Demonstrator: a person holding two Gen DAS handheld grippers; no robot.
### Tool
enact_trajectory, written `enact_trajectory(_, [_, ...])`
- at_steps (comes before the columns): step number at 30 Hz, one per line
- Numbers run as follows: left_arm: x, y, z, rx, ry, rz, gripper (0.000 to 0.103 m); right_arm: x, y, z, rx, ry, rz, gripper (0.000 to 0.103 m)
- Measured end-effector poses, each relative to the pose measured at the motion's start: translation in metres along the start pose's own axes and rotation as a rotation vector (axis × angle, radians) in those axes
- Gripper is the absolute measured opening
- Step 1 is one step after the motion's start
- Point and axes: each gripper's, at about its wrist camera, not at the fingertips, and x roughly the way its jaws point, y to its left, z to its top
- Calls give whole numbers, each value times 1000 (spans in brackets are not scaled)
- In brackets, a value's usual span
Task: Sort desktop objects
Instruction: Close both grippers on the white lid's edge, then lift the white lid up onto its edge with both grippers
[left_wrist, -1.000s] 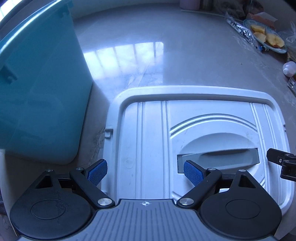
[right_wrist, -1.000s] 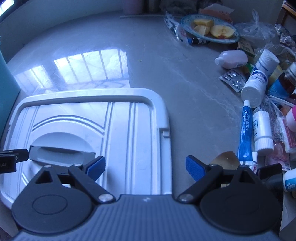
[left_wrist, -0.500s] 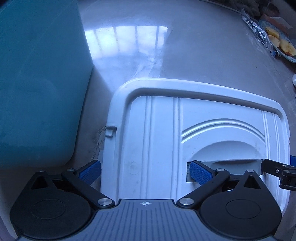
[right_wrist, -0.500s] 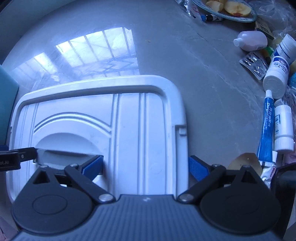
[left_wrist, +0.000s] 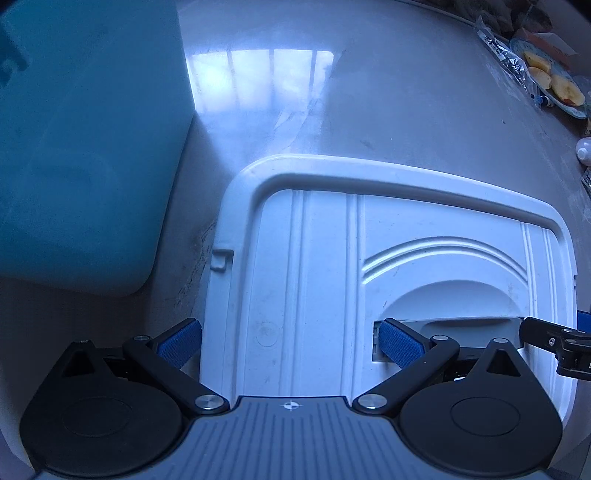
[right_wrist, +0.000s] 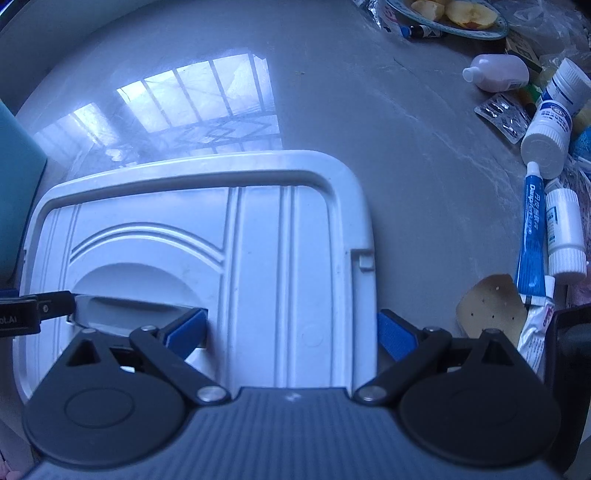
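Grey stone counter (left_wrist: 424, 122) reflects a barred window. On it lies a white lid (left_wrist: 317, 280), flat, beside a teal bin (left_wrist: 85, 147). Left gripper (left_wrist: 291, 341) is spread wide across the lid's left part: one pad outside the edge, the other in the handle recess. Right gripper (right_wrist: 291, 332) straddles the lid's right part likewise, also spread. Right of the lid lie a tube (right_wrist: 532, 232) and bottles (right_wrist: 554, 122).

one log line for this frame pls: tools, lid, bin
left tool: open, straddling lid's left side | right tool: open, straddling lid's right side | white lid: flat on table | teal bin: left of lid
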Motion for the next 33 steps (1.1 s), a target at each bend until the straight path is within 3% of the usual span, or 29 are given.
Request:
enact_trajectory(19, [-18, 14, -88, 21, -3, -6, 103, -24, 11, -88, 10, 9, -1, 99])
enact_trajectory(26, [-27, 25, -103, 13, -12, -5, 103, -29, 19, -109, -3, 5, 3, 99])
enact_trajectory(33, [-25, 30, -108, 2, -2, -15, 103, -33, 10, -109, 38, 10, 16, 99])
